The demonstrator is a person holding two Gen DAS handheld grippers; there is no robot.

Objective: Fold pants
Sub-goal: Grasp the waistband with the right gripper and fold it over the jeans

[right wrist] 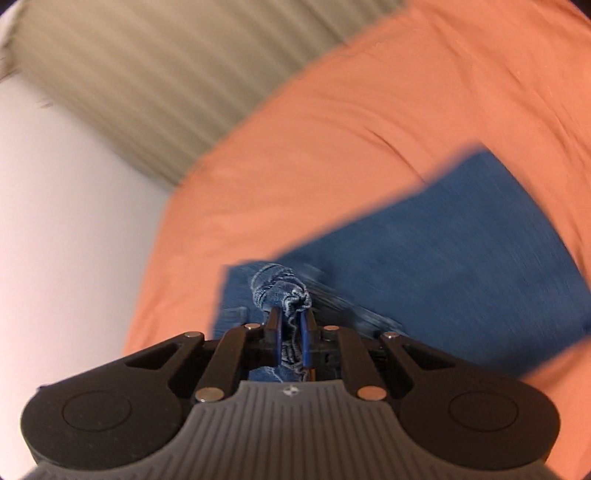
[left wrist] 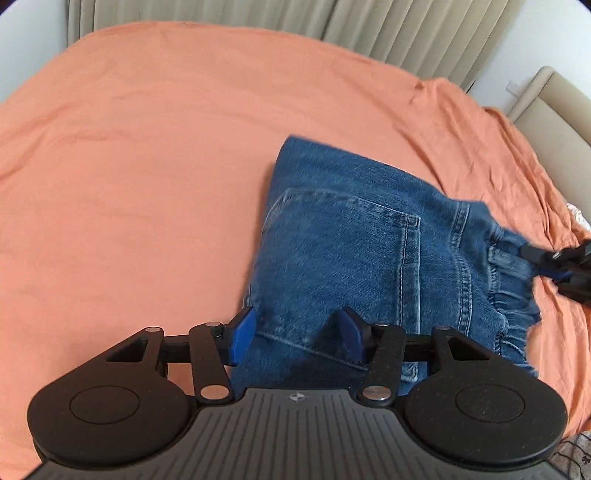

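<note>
While the right gripper (right wrist: 291, 317) is clamped on a bunched piece of the waistband, the pants (left wrist: 354, 251) lie on the bed (left wrist: 147, 166) as a compact denim bundle, back pocket up, so the folding looks well advanced; whether a last fold or only a squaring-up is left I cannot tell. Nearest in the left wrist view, the left gripper (left wrist: 295, 332) stands with its jaws apart over the near edge of the denim, one blue pad just beside the bundle's left side and the other above the cloth, neither pressing on it, and it points steeply down. At that view's right edge the right gripper shows at the gathered waistband. Its own view is blurred and tilted. Beyond the bed hang the curtains (left wrist: 258, 14).
</note>
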